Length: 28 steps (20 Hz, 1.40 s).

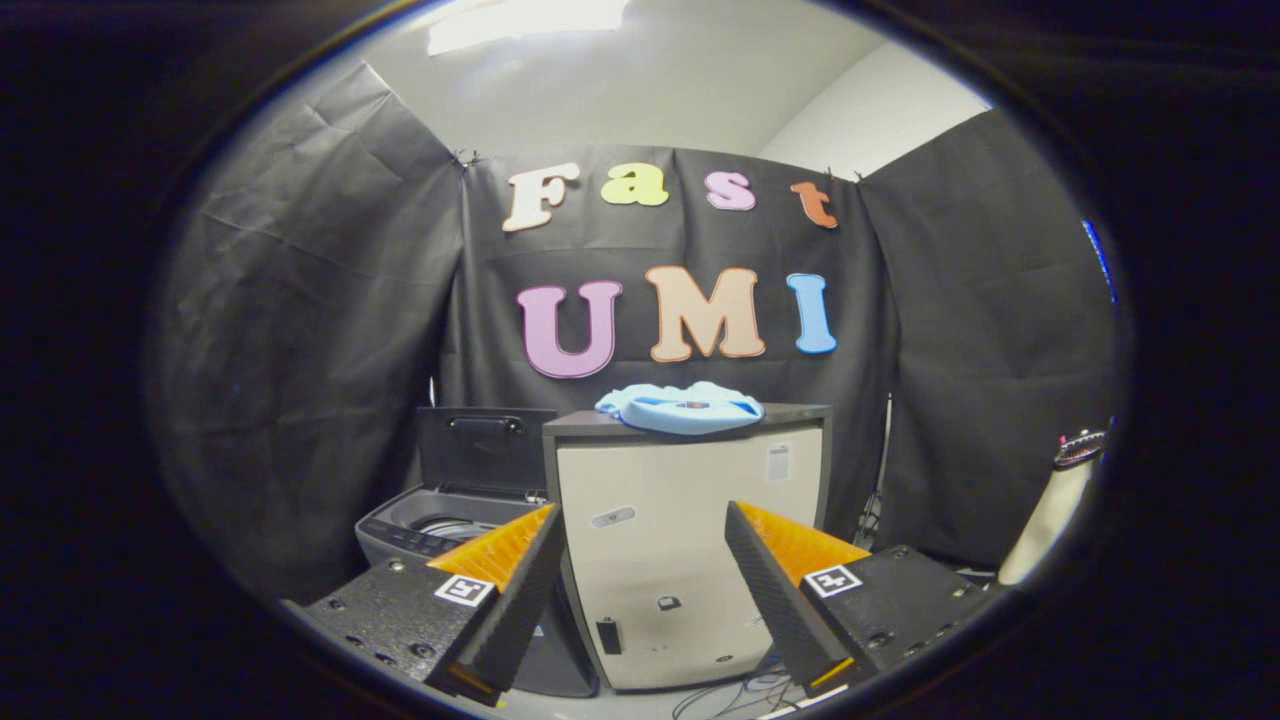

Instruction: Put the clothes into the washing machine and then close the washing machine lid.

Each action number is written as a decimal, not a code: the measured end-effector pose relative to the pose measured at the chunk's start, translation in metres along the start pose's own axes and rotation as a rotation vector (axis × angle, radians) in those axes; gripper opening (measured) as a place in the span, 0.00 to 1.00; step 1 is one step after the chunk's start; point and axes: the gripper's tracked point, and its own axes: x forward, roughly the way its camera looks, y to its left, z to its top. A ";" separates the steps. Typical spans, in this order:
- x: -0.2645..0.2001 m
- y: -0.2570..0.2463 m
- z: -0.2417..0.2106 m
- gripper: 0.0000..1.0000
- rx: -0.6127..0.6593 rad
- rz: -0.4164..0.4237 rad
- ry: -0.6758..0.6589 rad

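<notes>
Nearest the camera, at the bottom centre of the frame, the gripper (pixel 640 590) has its two fingers spread wide apart with nothing between them, framing the pale front of a cabinet (pixel 690 560) that stands well beyond them. On the cabinet's dark top, just above the middle of the frame, lies a bundle of light blue clothes (pixel 682 408). Left of the cabinet and lower, behind the left finger, sits the washing machine (pixel 440 520) with its lid (pixel 485 450) standing open and upright against the black cloth.
</notes>
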 end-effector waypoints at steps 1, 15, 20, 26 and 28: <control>0.001 -0.001 -0.001 0.97 0.004 -0.003 0.005; 0.083 -0.002 0.030 0.97 0.060 -0.019 0.087; 0.134 -0.004 0.080 0.97 0.053 -0.025 0.083; 0.219 -0.032 0.103 0.97 0.009 -0.051 0.178; 0.247 -0.043 0.106 0.97 0.009 -0.065 0.214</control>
